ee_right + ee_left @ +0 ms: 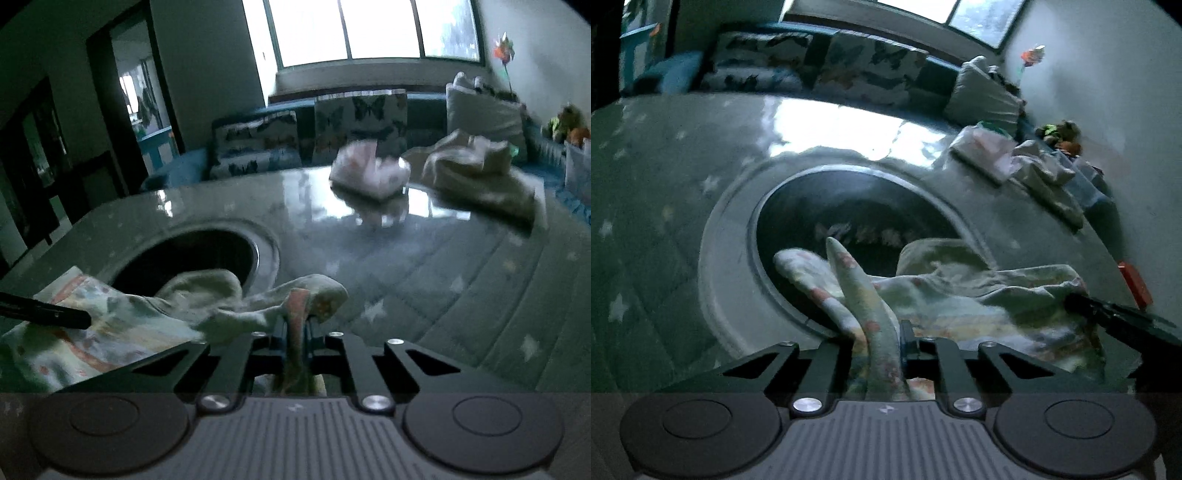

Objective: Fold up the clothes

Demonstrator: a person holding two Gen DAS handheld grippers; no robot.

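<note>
A small pale garment with a pastel print lies bunched on the grey star-patterned table, partly over a round dark recess. My left gripper is shut on a fold of it, and a sleeve-like strip sticks up from the jaws. The right gripper reaches in from the right onto the garment's far edge. In the right wrist view my right gripper is shut on another fold of the garment. The left gripper shows there as a dark bar at the left.
Folded clothes sit at the table's far side: a pink pile and a cream pile. A red object lies near the right table edge. Behind the table stands a sofa with butterfly cushions under a window.
</note>
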